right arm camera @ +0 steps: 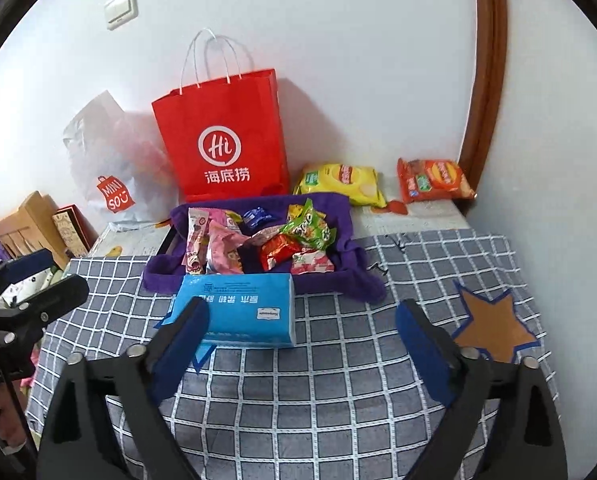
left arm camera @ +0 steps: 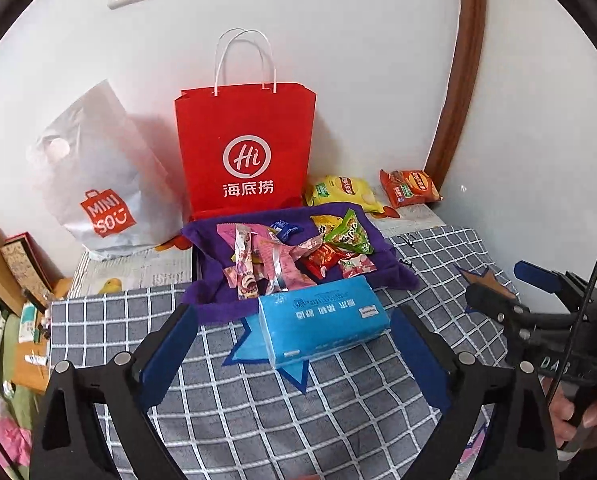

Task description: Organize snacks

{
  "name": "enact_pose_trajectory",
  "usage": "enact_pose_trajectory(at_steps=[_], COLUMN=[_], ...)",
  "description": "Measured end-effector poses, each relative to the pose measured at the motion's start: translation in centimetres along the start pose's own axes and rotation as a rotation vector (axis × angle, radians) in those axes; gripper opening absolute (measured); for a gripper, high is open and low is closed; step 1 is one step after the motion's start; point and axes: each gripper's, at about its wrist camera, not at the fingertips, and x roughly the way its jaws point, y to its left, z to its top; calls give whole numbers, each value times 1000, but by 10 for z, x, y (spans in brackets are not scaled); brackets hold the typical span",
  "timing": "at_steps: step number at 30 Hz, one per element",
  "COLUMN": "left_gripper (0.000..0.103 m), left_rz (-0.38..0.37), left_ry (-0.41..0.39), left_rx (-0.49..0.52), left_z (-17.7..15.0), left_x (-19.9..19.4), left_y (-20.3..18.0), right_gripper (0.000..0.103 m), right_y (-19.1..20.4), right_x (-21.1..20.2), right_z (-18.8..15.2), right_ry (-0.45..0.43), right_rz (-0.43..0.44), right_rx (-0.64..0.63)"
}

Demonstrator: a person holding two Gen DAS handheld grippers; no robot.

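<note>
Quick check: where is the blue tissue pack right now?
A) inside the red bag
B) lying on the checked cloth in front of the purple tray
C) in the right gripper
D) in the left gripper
B: the blue tissue pack lies free on the checked cloth, just in front of the purple tray.
</note>
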Motion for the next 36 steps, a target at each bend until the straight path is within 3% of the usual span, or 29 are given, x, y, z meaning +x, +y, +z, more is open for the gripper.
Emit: enact_pose_trajectory(at_steps=[13,36], left_gripper=[98,98], left_rz=[16,25], left_ry=[-8,-27], left_rx=[-15,-4], left_z=[-15,-12], left_x=[-16,-24], left_y=[-1,-4], right_gripper=[101,101], right_y=[12,9], right_x=[-14,-25], right_z=[-17,-21], right_ry=[2,-23], right_rz=[-31,-28], right_rx=[-43,-10])
